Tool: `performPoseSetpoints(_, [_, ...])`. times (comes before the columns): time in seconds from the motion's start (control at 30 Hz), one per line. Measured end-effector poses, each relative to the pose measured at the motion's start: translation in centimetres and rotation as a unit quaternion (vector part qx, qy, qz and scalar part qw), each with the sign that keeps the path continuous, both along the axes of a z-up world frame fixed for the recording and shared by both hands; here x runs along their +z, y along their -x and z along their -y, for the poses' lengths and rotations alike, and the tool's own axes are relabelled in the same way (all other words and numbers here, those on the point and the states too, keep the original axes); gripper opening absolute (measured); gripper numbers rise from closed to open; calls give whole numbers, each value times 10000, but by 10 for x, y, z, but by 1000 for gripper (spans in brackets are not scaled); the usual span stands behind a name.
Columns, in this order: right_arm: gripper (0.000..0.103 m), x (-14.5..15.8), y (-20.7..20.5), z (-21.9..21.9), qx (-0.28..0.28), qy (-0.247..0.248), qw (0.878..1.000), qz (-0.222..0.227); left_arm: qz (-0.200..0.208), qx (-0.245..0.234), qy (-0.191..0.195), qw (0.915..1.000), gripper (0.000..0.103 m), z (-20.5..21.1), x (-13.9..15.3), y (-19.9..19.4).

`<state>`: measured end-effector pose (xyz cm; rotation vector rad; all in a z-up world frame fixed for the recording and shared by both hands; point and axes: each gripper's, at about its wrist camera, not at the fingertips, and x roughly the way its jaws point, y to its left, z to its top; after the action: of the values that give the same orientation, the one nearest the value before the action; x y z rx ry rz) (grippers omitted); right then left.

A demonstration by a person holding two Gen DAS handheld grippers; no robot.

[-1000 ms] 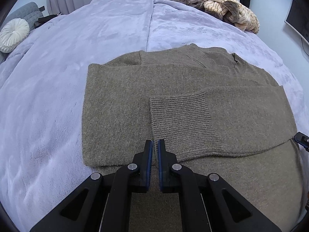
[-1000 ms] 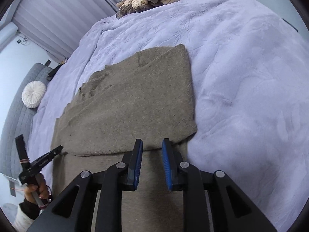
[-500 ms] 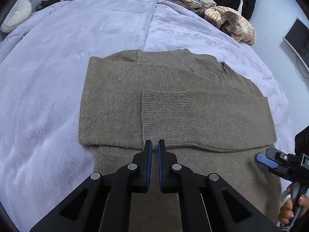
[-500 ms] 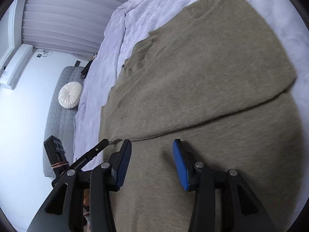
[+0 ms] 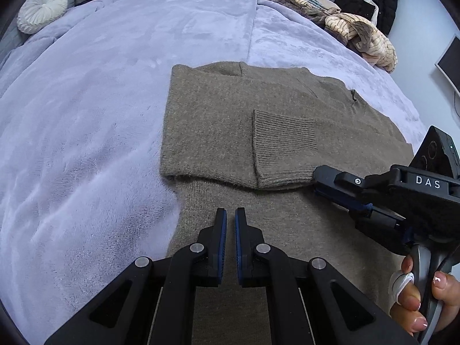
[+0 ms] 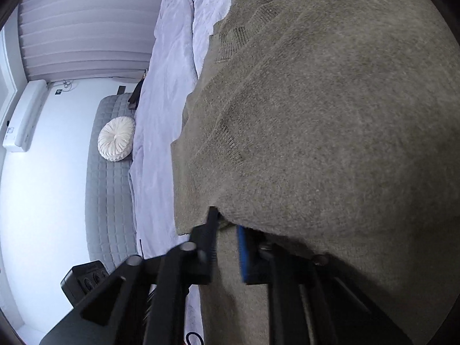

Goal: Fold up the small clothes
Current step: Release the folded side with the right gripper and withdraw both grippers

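An olive-brown knit sweater (image 5: 230, 132) lies flat on the lavender bed, both sleeves folded across its chest, the ribbed cuff (image 5: 281, 146) on top. My left gripper (image 5: 231, 215) hovers over the sweater's lower body, jaws nearly together and holding nothing. My right gripper (image 5: 319, 176) comes in from the right, its tips at the lower edge of the folded sleeve. In the right wrist view the sweater (image 6: 330, 100) fills the frame; the right gripper (image 6: 227, 224) is open with its fingertips slid under the sleeve edge, partly hidden by fabric.
A lavender fleece blanket (image 5: 100, 115) covers the bed. A pile of striped and beige clothes (image 5: 353, 31) lies at the far right corner. A round white cushion (image 5: 41, 8) rests on a grey sofa at far left. A black jacket hangs behind.
My right gripper has swung in low and pushed its open fingers under the folded sleeve's edge. My left gripper has drawn back toward the hem, still nearly closed.
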<state>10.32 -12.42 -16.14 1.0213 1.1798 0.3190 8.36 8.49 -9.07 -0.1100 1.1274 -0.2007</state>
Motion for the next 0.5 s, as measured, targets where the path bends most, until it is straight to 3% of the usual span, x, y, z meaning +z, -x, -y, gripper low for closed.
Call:
performPoseSetpoints(0.1, [11,-5,0,-7,208,421,9988,-167,23,36,-74,10000,7,-1,-2,0])
performPoseSetpoints(0.27, [13,-3,1,-13,495,509,9974,-130,0,44,-103,9999,7,-2,-4,0])
performPoseSetpoints(0.4, [26,13,10,-13,748,755,9943,116,2,7,-184,9998,8,1,-5,0])
performPoseSetpoints(0.43, [36,17,13,-12,773,831,9934,175,-1,-34,-184,9998,37,2,-5,1])
performPoseSetpoints(0.47, [41,22,16,-10,791,899,9925,245,9,-52,-157,9999,90,3,-4,2])
performPoseSetpoints(0.5, [49,26,20,-6,800,949,9918,292,88,-21,-166,9998,103,3,-2,4])
